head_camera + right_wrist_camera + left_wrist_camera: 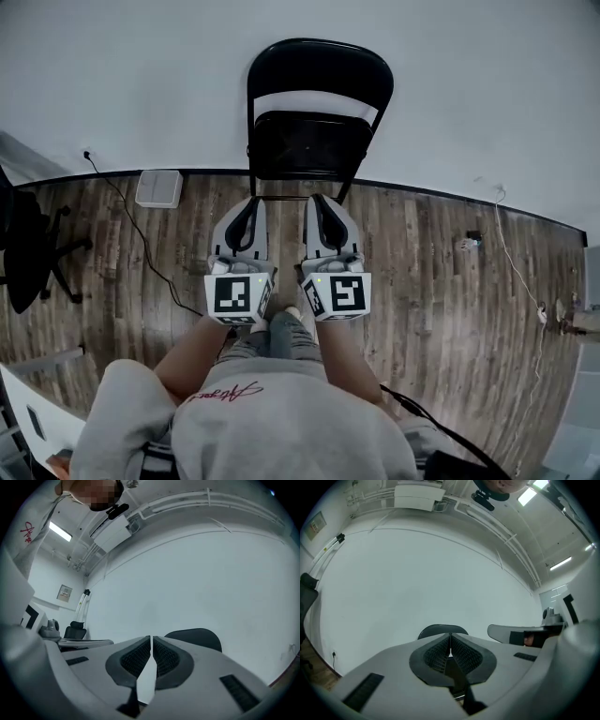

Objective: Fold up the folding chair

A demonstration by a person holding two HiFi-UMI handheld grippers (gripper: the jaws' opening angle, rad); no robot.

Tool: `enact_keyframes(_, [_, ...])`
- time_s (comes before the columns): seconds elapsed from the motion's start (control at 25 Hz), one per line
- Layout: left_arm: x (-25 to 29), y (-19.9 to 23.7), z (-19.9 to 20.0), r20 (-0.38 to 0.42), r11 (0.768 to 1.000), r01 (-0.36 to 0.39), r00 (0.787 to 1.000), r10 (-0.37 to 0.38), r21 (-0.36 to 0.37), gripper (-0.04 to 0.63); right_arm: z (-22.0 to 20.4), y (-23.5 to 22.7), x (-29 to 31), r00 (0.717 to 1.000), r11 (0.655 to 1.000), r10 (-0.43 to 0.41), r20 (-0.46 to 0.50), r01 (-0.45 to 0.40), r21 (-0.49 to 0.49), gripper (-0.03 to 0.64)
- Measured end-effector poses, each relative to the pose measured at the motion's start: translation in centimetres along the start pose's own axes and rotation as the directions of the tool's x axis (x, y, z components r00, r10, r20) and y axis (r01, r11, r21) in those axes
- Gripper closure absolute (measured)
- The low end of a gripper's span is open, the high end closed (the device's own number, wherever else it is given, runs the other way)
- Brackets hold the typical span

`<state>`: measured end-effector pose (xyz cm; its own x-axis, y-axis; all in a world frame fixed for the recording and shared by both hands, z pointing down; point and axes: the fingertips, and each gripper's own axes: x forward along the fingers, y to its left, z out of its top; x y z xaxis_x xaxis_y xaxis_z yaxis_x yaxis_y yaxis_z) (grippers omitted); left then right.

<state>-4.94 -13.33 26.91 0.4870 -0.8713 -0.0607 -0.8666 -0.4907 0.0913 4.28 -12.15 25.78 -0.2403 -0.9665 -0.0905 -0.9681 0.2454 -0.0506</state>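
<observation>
A black folding chair (314, 112) stands on the wood floor against the white wall, straight ahead of me. Its curved backrest (319, 58) is on top and its dark seat panel (309, 145) just below; I cannot tell how far the seat is tipped up. My left gripper (251, 201) and right gripper (320, 199) are held side by side, level, short of the chair and apart from it. Both are shut with nothing between the pads. The backrest top peeks over the left gripper (450, 637) as a dark arc (435, 629), and beside the right gripper (151, 639) as a dark hump (199, 637).
A white box (159, 187) sits by the wall on the left with a black cable (131, 234) trailing over the floor. A black office chair (28, 248) stands at the far left. White cables and a plug (511, 258) lie at the right.
</observation>
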Motion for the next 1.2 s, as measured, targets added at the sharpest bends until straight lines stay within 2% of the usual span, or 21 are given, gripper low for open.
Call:
enact_keyframes(0.16, [-2.6,-1.4,1.7,0.027,0.999,0.027,0.999,-0.028,0.026,0.572,1.1,1.2,-2.5,1.000,1.000,-0.006,0.001,0.006,-0.026,0.588])
enact_keyframes(0.32, [-3.7,-2.2,2.2,0.028,1.000,-0.004,1.000,0.004,0.001,0.572,1.5,1.6,-3.9,1.000,0.999,0.015,-0.010,-0.015,-0.042,0.592])
enact_keyframes(0.64, [-3.7,-5.2,3.0,0.051,1.000,-0.010,0.999,0.011,-0.011,0.572,2.0,0.2,-4.8,0.999,0.999,0.031,-0.020,-0.032,-0.036,0.592])
enact_keyframes(1.2, [-4.1,-5.8,3.6,0.041,0.999,-0.025,0.999,0.026,-0.020,0.572,3.1,0.3,-5.4,0.999,0.999,0.047,0.006,-0.047,-0.020,0.592])
